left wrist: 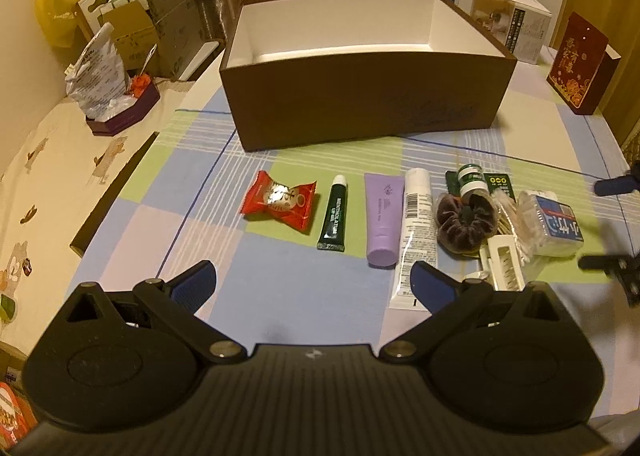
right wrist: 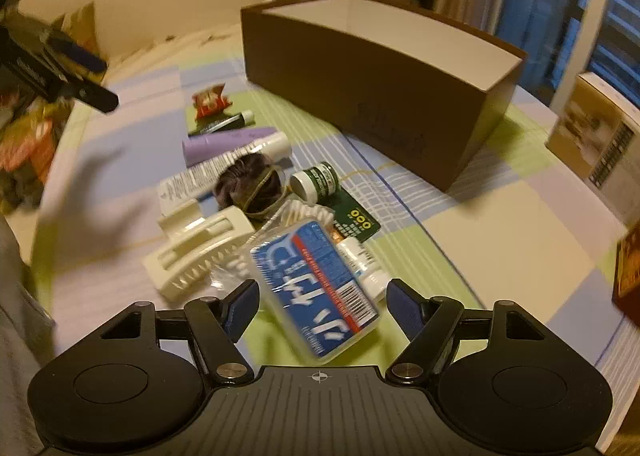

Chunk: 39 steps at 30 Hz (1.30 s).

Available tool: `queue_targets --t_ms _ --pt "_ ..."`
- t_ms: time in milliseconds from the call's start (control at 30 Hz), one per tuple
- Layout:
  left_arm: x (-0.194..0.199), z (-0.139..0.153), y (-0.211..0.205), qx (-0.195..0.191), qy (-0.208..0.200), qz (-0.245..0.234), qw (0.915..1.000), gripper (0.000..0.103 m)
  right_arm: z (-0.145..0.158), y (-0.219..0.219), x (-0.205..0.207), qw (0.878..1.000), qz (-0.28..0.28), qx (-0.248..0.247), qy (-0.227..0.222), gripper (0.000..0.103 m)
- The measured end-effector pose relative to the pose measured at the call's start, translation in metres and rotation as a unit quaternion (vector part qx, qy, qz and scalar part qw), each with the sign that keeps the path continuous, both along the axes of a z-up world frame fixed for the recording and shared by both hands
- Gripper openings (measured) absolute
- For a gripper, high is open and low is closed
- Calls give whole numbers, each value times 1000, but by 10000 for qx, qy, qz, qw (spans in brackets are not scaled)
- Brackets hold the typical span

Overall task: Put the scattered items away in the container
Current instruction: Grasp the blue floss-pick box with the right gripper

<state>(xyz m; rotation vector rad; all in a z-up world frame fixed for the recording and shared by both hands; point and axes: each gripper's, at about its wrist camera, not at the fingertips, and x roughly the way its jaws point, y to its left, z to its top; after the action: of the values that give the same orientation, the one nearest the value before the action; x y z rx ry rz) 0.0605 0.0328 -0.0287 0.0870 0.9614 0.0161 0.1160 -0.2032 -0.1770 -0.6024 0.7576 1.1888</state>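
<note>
Here, the right gripper (right wrist: 320,306) points down at the table with its blue-padded fingers (right wrist: 404,310) spread on either side of a clear plastic box of cotton swabs with a blue label (right wrist: 316,292); the box lies between the pads, which do not press on it, so nothing is grasped. The left gripper (left wrist: 314,284) hovers with its fingers (left wrist: 194,286) released wide over bare checked tablecloth (left wrist: 132,223), holding nothing.

Around the swab box the clutter is tight. A cream hair claw clip (right wrist: 196,256) lies just beside it on the left, a small white bottle (right wrist: 362,262) touches its right edge, and a loose bag of cotton swabs (right wrist: 304,213) sits just behind. Beyond these rest a dark velvet scrunchie (right wrist: 248,183), a little green jar on its side (right wrist: 316,181) and a green card (right wrist: 354,215).

Further left, side by side, are a white tube (left wrist: 414,232), a lilac tube (left wrist: 384,217), a dark green tube (left wrist: 334,213) and a red candy wrapper (left wrist: 280,199).

The container, a brown open box with a white interior (left wrist: 360,95), stands behind the row, well apart from the items. A red gift box (left wrist: 578,67) stands to its right.
</note>
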Motion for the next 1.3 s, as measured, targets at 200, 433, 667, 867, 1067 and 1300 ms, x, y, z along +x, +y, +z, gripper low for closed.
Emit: queue_targets --t_ms 200,433,667,867,1067,1300 --pt "-1 -4 6 -6 53 105 9999 102 -6 14 8 9974 704 -173 32 64" --pt "-3 -7 12 -20 89 186 9998 102 -8 18 11 9967 764 -285 58 61" --pt "-5 -7 12 65 11 10 10000 101 -3 15 2 9953 775 -525 235 61" --pt "-4 -8 14 16 34 -28 10000 101 -4 20 3 9964 630 -532 197 61" --pt "-7 -6 14 3 -47 -93 9999 101 -5 20 0 9968 503 -588 204 65" --pt "-13 -11 19 -25 -27 -56 10000 101 1 13 -17 9941 381 -868 517 65"
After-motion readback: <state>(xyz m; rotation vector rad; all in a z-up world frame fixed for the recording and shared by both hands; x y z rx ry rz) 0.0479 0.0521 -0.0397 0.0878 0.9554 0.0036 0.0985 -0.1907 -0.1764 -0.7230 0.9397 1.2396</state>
